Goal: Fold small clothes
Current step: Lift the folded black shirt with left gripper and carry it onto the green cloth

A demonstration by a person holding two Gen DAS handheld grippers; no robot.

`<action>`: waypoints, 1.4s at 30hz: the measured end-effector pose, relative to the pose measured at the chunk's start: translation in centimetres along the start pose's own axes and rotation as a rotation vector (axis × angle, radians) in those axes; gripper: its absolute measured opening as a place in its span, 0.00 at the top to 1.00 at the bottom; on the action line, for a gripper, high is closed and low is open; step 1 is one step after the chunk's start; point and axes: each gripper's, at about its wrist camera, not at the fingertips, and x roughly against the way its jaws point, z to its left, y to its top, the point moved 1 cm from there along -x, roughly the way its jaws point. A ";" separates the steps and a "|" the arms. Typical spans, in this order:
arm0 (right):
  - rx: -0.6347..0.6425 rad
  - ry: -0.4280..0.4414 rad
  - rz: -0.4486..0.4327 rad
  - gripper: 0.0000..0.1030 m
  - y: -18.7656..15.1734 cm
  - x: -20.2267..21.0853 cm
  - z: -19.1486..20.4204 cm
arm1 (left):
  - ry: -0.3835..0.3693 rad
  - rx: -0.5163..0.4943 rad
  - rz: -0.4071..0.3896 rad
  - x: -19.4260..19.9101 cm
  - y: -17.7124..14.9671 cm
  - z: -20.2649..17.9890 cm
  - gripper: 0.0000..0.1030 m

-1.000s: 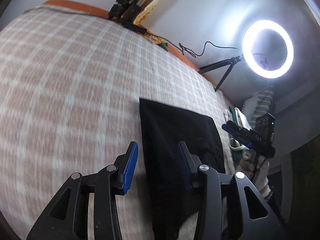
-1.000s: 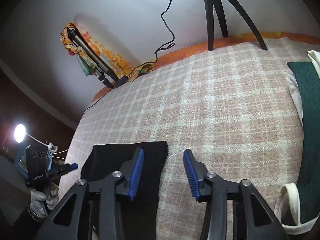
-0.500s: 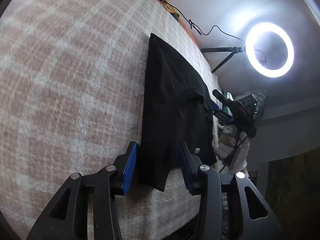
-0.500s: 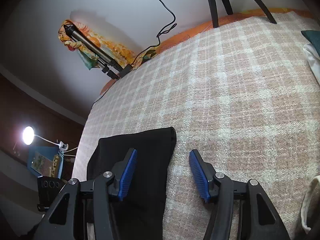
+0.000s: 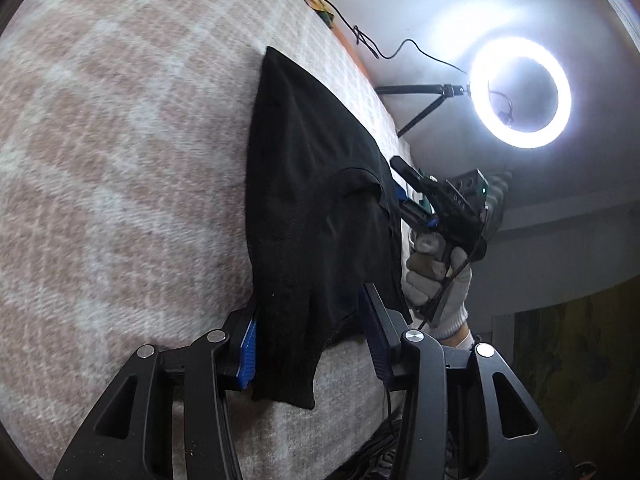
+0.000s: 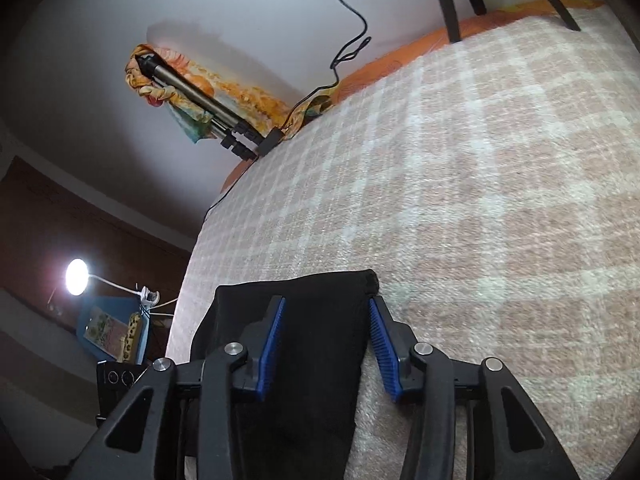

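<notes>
A black garment (image 5: 312,200) lies flat on a pink and white checked blanket (image 5: 120,160), its near corner hanging over the bed edge. My left gripper (image 5: 310,342) is open, its blue-padded jaws on either side of that near corner. In the right wrist view the garment (image 6: 320,344) fills the space between the jaws of my open right gripper (image 6: 326,346), which sits low over its far corner. The right gripper (image 5: 416,200) also shows in the left wrist view, at the garment's right edge, held by a white-gloved hand.
A lit ring light (image 5: 520,92) on a tripod stands beyond the bed. A folded tripod (image 6: 192,96) wrapped in patterned cloth lies at the far bed edge, with a black cable (image 6: 348,32). A desk lamp (image 6: 76,282) glows at the left.
Both grippers have moved down and forward onto the garment. The left one now straddles its near corner. The right one now has cloth between its jaws, where before it was beside the edge.
</notes>
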 end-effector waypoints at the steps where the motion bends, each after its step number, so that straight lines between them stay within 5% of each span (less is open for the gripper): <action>1: 0.005 0.006 0.005 0.56 0.1 -0.2 0.2 | -0.001 -0.007 0.000 0.0 -0.1 0.0 0.58; 9: 0.018 0.037 0.015 0.56 0.0 -1.2 0.8 | -0.002 -0.038 0.008 -1.4 -0.6 -1.1 0.64; 13: 0.028 0.017 0.014 0.64 0.0 -1.7 1.2 | -0.004 0.022 0.009 -1.9 -0.5 -0.2 0.88; 19: 0.036 -0.035 0.019 0.92 -0.1 -2.1 1.2 | 0.054 -0.027 -0.012 -1.4 -0.9 -1.0 0.91; 27: 0.071 -0.096 -0.026 0.95 -0.3 -1.3 2.5 | 0.132 -0.140 -0.049 -1.3 -1.8 -3.3 0.92; 42: 0.177 -0.121 -0.108 0.95 -0.2 2.2 7.4 | 0.125 -0.270 -0.075 -2.0 -2.3 -7.3 0.93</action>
